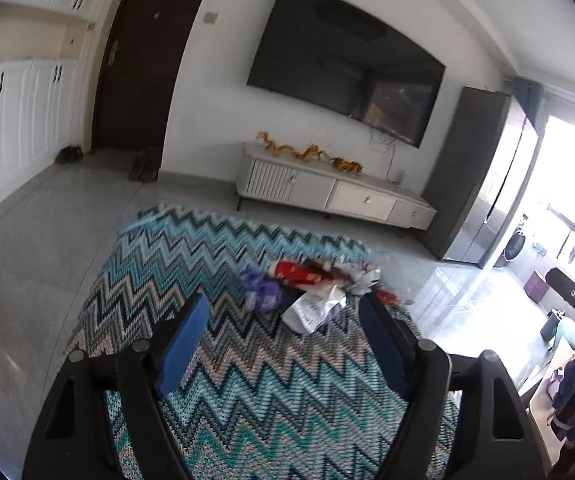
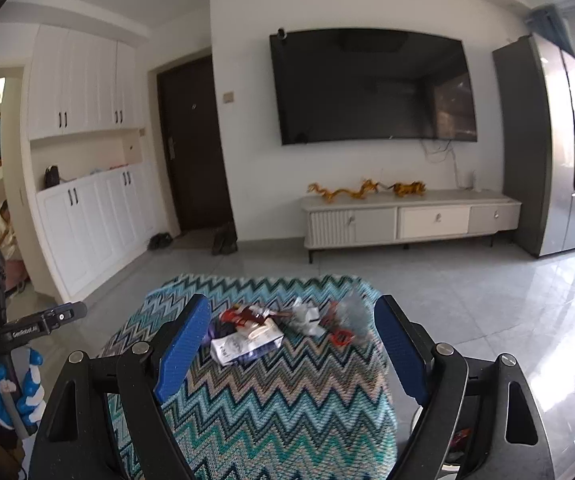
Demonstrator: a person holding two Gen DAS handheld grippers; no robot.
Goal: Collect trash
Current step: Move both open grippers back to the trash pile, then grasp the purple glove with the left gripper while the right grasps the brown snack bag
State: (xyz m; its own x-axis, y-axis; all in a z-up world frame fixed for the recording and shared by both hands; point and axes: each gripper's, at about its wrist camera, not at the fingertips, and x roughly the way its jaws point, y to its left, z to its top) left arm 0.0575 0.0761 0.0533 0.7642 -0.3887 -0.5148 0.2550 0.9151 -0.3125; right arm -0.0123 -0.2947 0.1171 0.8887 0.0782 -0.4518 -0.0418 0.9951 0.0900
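Observation:
A pile of trash lies on a zigzag-patterned cloth point(image 1: 247, 380) covering a low table. It holds a white printed wrapper point(image 1: 313, 310), a red wrapper point(image 1: 301, 272), a purple crumpled bag point(image 1: 261, 290) and silvery scraps point(image 1: 361, 280). My left gripper point(image 1: 285, 316) is open and empty, just short of the pile. In the right wrist view the white wrapper point(image 2: 243, 344), red scraps point(image 2: 339, 334) and a clear crumpled bag point(image 2: 353, 314) lie on the cloth point(image 2: 287, 408). My right gripper point(image 2: 293, 324) is open and empty, its blue pads point(image 2: 185, 350) on either side of the pile, nearer the camera.
A white TV cabinet point(image 2: 407, 220) with a golden dragon ornament point(image 2: 363, 190) stands under a wall TV point(image 2: 371, 84). A grey fridge point(image 2: 547, 148) is at the right, white cupboards point(image 2: 87, 208) and a dark door point(image 2: 195, 148) at the left. The other hand-held gripper point(image 2: 27, 330) shows at the far left. Grey tiled floor surrounds the table.

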